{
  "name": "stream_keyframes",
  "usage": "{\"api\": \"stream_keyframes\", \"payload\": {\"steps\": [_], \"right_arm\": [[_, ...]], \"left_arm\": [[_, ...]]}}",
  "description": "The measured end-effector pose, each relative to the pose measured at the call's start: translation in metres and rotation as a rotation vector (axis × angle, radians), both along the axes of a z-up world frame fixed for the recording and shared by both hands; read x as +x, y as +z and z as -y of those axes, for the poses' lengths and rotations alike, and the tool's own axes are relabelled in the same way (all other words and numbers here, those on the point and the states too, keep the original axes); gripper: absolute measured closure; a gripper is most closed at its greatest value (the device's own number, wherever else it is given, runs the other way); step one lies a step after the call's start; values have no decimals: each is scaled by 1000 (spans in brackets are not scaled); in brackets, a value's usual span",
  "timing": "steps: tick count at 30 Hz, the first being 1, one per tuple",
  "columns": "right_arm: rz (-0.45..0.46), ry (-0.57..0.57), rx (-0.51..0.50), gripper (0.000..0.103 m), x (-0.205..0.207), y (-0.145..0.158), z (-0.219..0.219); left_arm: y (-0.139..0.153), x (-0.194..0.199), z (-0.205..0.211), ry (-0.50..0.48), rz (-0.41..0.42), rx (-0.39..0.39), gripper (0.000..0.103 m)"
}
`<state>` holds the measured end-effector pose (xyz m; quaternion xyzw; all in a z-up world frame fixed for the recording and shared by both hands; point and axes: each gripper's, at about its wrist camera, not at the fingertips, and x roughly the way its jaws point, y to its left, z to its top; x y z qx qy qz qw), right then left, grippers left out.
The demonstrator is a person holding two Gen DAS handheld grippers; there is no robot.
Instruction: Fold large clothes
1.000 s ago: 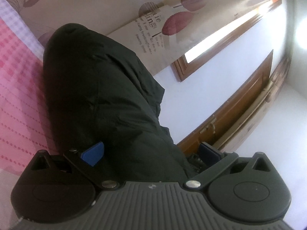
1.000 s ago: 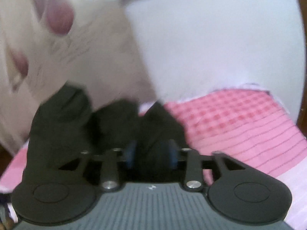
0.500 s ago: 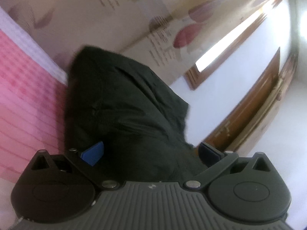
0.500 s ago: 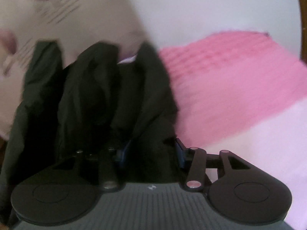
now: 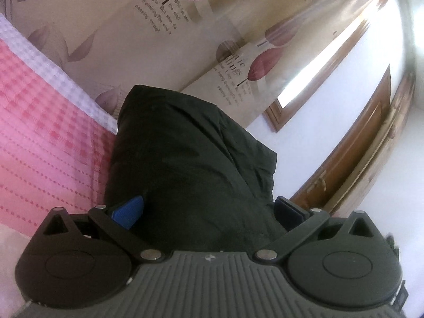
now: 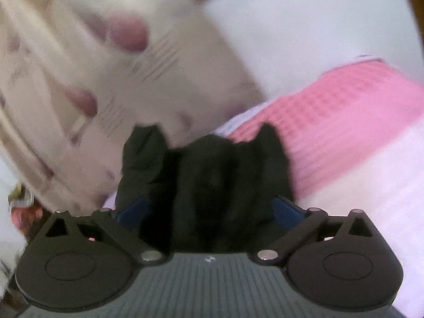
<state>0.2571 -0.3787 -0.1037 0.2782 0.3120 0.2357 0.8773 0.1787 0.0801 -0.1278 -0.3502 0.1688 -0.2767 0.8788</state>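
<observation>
One bed [image 5: 45,122] under pink checked cover, leaf-print curtain [image 5: 164,42] behind. Dark garment [image 5: 190,164] heaped on bed near its curtain-side edge, bunched folds rising between both grippers' fingers. Left gripper [image 5: 209,212] spread wide, cloth between blue pads, pads not pressing. Right gripper [image 6: 209,212] jaws opening, wide apart, garment folds between, view blurred.

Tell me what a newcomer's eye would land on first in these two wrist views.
First, the dark garment, bunched and filling the middle of both views, lying between the wide-spread blue pads of the left gripper. The right gripper is opening, with the cloth still between its fingers. Next, the pink checked bedcover under the cloth, and behind it the beige curtain printed with purple leaves.
</observation>
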Motion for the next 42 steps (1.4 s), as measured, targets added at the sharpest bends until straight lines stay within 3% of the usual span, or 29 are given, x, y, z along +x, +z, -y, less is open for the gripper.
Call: {"api": "stream_keyframes", "payload": {"steps": [4,6,9,10,12,15,20,22,26,28,31,36,38,42], "right_arm": [[-96,156,-73,0,39,-6,-66],[-66,221,-116,1,46,-2,-98],[38,264,-288,51,45,20,-130],[69,272,-304,62,41,31,-131],[154,266,-320,69,34,57,-125],[217,250,-332,71,33,78,-111],[161,226,-288,71,47,62,-95],[153,229,-263,71,51,57,-91],[171,226,-245,71,52,70,-84],[182,220,-247,72,49,76,-76],[170,209,-294,72,47,69,-64],[75,182,-270,72,39,16,-33],[77,164,-256,72,34,10,-25],[131,154,-328,73,21,18,-24]], "left_arm": [[-1,-8,1,16,15,5,0],[-2,-13,-1,17,16,14,0],[1,-28,-14,47,-10,-1,0],[1,-37,-22,69,-11,-25,0],[5,-59,-34,96,-27,-22,0],[9,-88,-30,46,-23,81,0],[7,-104,13,-123,-7,273,0],[6,-95,31,-105,-26,368,0],[6,-61,52,-61,-166,369,0],[1,-45,65,-13,-238,481,1],[0,-40,61,119,-264,491,0],[1,-47,59,169,-251,539,0],[1,-46,62,173,-251,567,0],[5,-47,69,191,-246,612,0]]}}
